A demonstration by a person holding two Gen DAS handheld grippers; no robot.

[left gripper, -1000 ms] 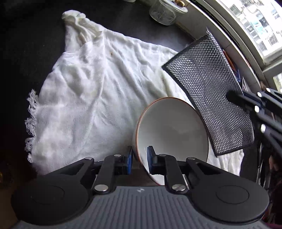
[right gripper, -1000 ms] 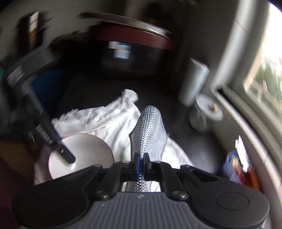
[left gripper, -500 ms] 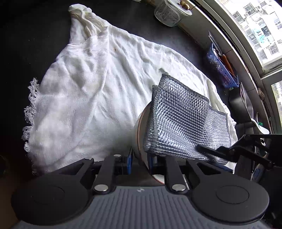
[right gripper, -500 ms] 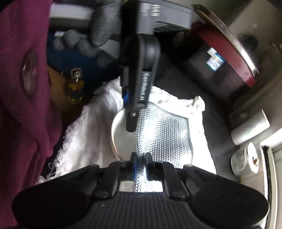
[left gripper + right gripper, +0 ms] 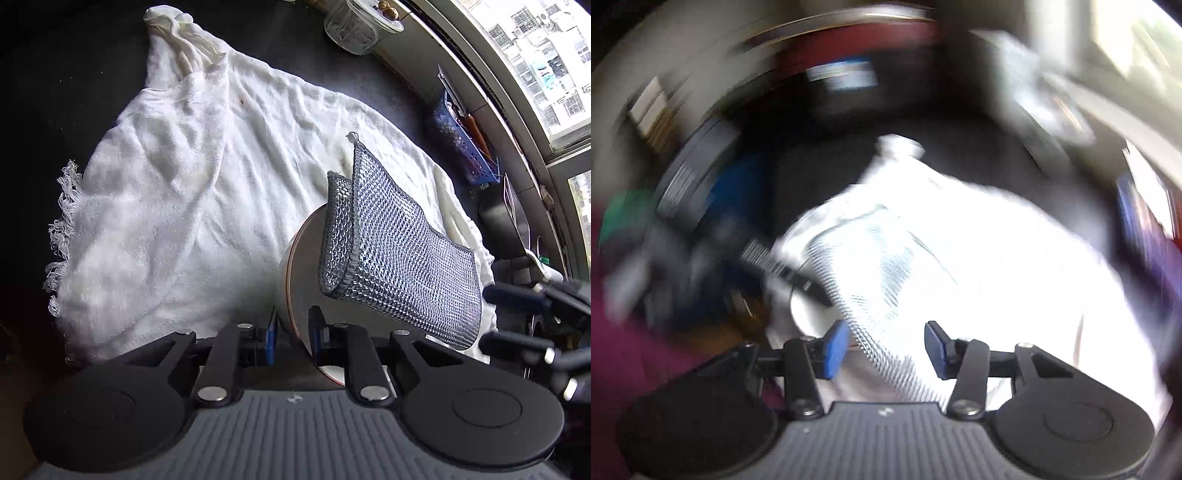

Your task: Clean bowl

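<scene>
A white bowl [image 5: 301, 273] with a brown rim is tipped on its side over a white towel [image 5: 184, 206]. My left gripper [image 5: 291, 334] is shut on the bowl's rim, one pad inside and one outside. A silver mesh scrubbing cloth [image 5: 399, 258] lies draped across the bowl's mouth. Just behind the cloth's right end, my right gripper [image 5: 511, 317] stands with its fingers apart. The right wrist view is badly blurred. It shows the right gripper [image 5: 885, 347] open, the mesh cloth [image 5: 871, 288] running loose between the blue pads, and the bowl [image 5: 809, 314] to the left.
The towel covers a dark counter [image 5: 74, 74]. A glass jar [image 5: 354, 26] and a blue basket [image 5: 461, 147] stand along the windowsill at the right. A maroon sleeve [image 5: 613, 350] fills the lower left of the right wrist view.
My right gripper has opened and let go of the mesh cloth, which now hangs over the bowl. The right wrist view has swung fast. My left gripper still holds the rim.
</scene>
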